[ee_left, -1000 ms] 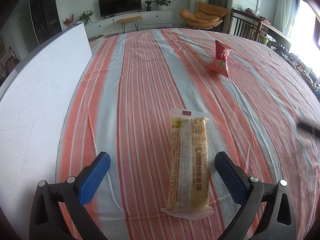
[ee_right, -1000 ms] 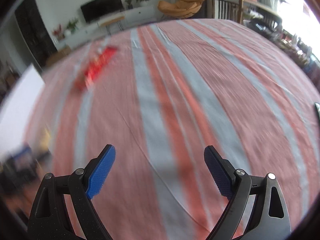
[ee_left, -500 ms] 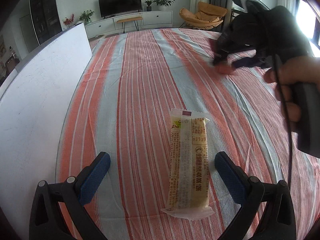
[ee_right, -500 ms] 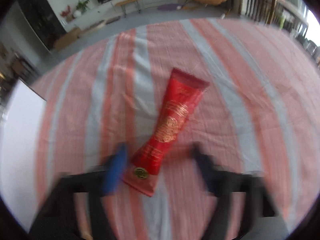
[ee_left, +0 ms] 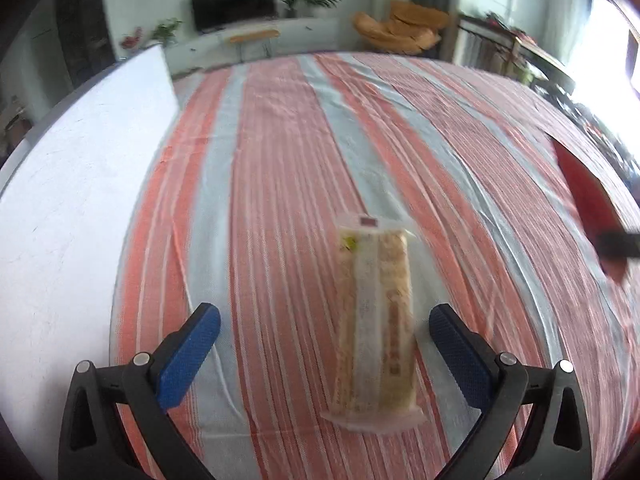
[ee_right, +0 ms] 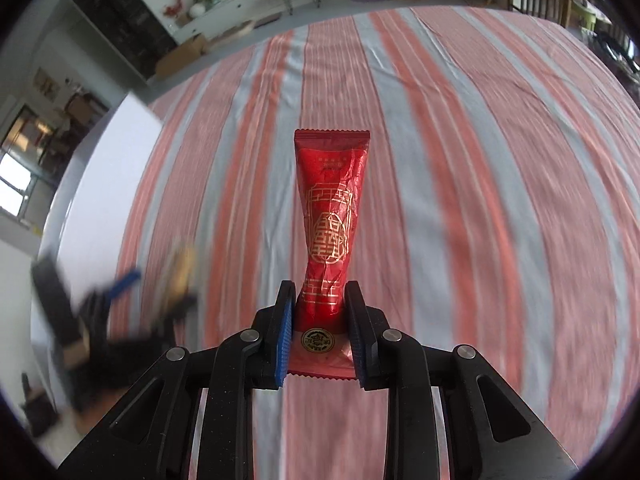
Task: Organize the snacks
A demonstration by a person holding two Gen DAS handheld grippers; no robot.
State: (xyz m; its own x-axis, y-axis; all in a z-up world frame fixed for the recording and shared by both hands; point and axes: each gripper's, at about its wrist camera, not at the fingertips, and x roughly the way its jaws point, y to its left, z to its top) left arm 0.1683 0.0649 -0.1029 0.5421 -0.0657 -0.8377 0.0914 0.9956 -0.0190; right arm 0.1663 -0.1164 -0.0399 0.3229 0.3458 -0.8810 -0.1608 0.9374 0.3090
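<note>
Above the striped cloth [ee_right: 460,160], right claw [ee_right: 320,336] pinches red packet [ee_right: 330,216]; left claw [ee_left: 324,340] spread.

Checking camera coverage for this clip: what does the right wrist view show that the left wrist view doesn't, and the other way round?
Only the right wrist view shows the right gripper with its fingers clamped on the lower end of the red snack packet, gold print readable.

Only the left wrist view shows the left gripper open over the pale yellow snack bar, which lies flat between its fingers, untouched.

Both show the striped cloth and white board; the red packet appears in the left view only as a blurred edge.
</note>
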